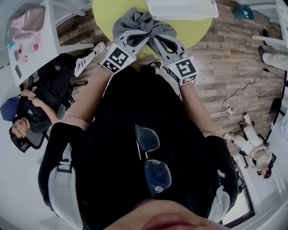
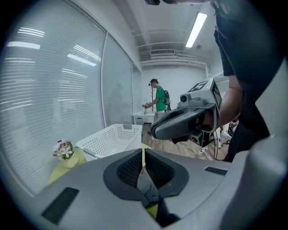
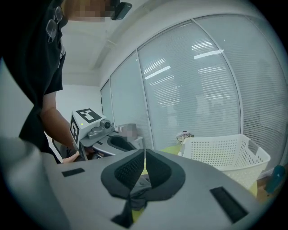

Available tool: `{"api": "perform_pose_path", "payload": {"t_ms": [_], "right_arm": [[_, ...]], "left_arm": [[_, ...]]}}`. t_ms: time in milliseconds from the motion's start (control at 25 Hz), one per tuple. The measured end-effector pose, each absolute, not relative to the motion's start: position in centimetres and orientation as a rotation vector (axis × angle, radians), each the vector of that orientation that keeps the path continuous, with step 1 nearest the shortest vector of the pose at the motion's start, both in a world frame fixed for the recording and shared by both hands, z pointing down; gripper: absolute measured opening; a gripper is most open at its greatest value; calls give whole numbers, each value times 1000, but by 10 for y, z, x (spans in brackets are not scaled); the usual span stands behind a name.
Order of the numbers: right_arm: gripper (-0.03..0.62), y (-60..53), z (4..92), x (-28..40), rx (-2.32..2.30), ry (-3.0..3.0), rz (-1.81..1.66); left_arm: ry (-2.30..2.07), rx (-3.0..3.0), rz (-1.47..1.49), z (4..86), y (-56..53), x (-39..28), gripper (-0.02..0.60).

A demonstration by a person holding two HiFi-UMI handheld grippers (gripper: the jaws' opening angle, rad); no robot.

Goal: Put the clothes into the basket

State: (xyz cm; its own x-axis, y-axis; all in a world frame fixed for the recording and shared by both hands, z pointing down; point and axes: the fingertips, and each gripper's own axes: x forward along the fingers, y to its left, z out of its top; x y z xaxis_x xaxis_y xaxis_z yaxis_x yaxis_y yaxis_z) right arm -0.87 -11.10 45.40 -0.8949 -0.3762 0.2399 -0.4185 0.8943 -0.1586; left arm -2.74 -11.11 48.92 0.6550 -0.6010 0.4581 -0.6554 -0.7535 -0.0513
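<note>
Beyond the grey garment [image 1: 135, 23], the basket [image 1: 180, 11] is cut off above.

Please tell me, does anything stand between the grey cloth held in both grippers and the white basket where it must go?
Nothing visible does. The crumpled grey cloth garment, pinched by the left gripper and the right gripper, is over the yellow-green round table. Only bare tabletop lies before the white perforated plastic basket.

Both bare forearms reach toward 12 o'clock. The left gripper [image 1: 135, 33] angles to 1 o'clock and the right gripper [image 1: 157, 39] to 11, each with jaws clamped on the grey garment [image 1: 137, 19].
</note>
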Motion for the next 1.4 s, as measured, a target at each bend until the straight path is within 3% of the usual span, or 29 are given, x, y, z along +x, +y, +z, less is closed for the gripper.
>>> {"api": "perform_pose_path", "payload": {"t_ms": [360, 800, 1400], "right_arm": [[28, -138, 502, -12, 608, -2794, 405], [28, -149, 535, -15, 689, -2701, 472], [28, -164, 576, -17, 800, -2622, 570]], "left_arm": [[-897, 2662, 996, 560, -127, -37, 28], [-566, 2560, 1341, 641, -141, -46, 173], [-299, 2427, 1598, 712, -147, -46, 330]]}}
